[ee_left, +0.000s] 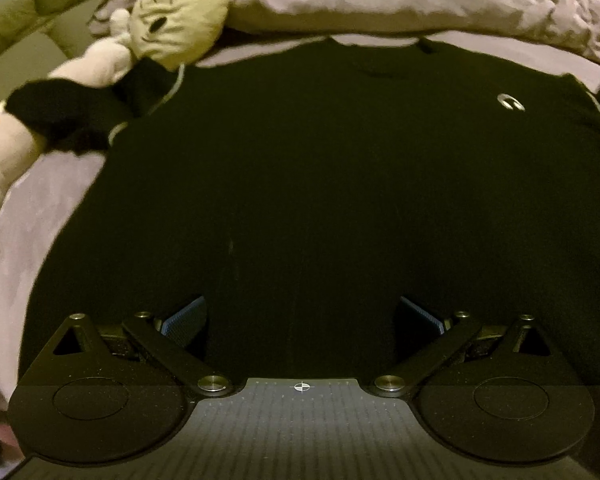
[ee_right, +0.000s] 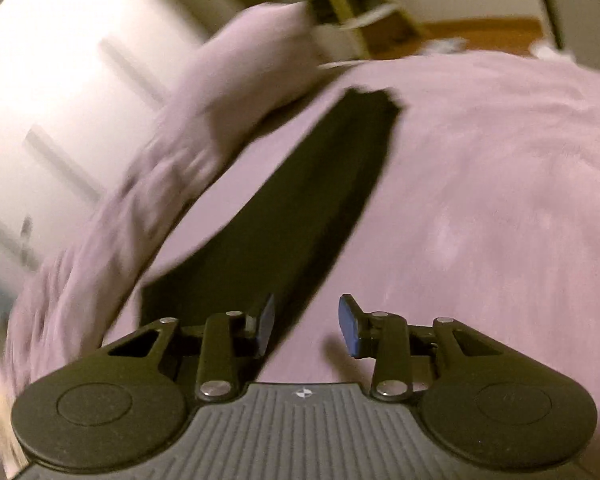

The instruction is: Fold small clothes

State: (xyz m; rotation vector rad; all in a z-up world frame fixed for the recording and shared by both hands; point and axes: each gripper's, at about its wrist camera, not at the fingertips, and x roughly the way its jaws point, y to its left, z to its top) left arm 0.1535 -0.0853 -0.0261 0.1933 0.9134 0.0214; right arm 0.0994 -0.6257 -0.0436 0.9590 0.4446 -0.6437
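While both claws gape empty, black shirt (ee_left: 300,168) lengthwise, collar away from left claw (ee_left: 302,320).

Left gripper (ee_left: 302,320) first: a matte black body with two round black discs, one on either side of a grey ribbed centre plate (ee_left: 300,420). That plate carries a small white crosshair mark at its front edge. Flat black link arms run forward from silver round-headed screws beside the plate, and blue textured pads (ee_left: 186,320) face the black fingers. Over to the right gripper (ee_right: 306,326), and it is the same build: black discs, grey ribbed plate with a crosshair, silver screws, black linkages, blue-faced fingers (ee_right: 350,330).
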